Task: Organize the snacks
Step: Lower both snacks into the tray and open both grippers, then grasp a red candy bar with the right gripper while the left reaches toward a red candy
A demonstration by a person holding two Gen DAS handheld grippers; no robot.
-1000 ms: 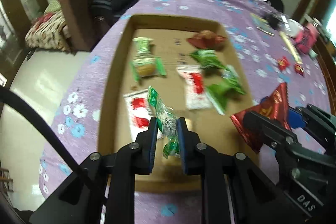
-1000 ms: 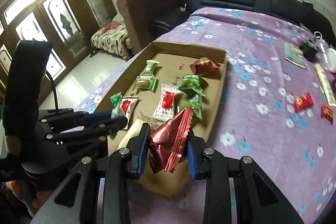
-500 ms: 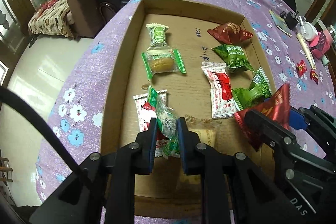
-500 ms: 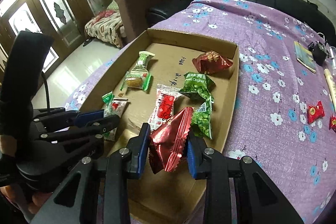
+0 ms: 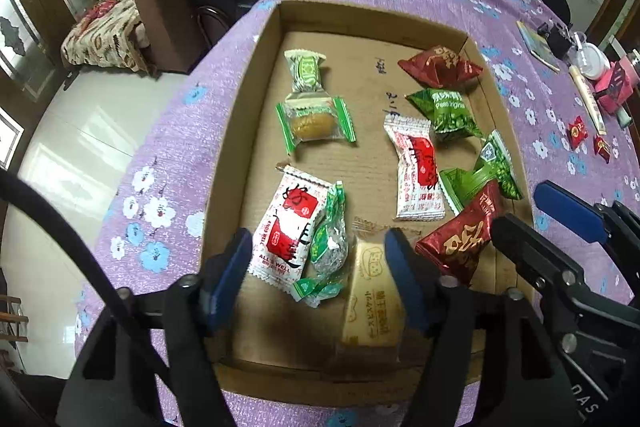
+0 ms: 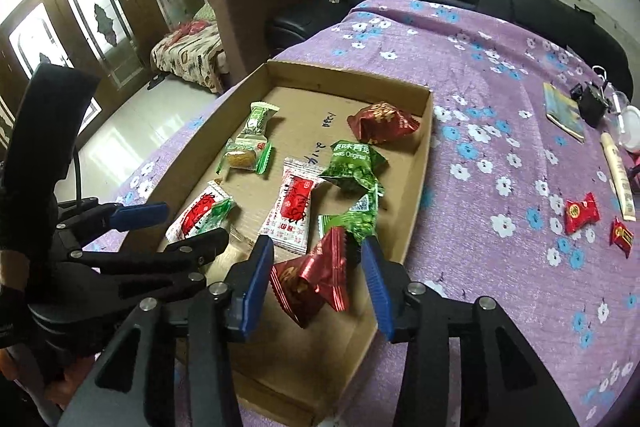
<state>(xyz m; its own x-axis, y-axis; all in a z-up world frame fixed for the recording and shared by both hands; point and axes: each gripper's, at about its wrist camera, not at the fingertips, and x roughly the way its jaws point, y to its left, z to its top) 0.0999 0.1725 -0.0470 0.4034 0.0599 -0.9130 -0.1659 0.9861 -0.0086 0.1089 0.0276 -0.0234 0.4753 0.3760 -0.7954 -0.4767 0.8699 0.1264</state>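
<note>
- At the near left of the cardboard tray (image 5: 240,131), my left gripper (image 5: 320,279) has its jaws opening wide; the green-and-clear wrapped candy (image 5: 328,247) lies between them on the tray floor, touching neither pad, partly on the red-and-white sachet (image 5: 286,227).
- That candy's long axis runs roughly away from me, along the fingers, so I judge the hand need only lift out.
- Beside it to the right, a tan cheese-snack packet (image 5: 372,299) lies just inside the right pad.
- Further right, my right gripper (image 6: 320,279) is over the tray's near right corner, jaws opening, the red foil packet (image 6: 316,277) between them, apparently free of both pads.
- The packet sits tilted, crimped edge up toward the green pea packets (image 6: 360,215).
- Both hands point steeply down into the tray; two small red candies (image 6: 582,213) wait on the purple bedspread (image 6: 500,107), nearer my right hand.
</note>
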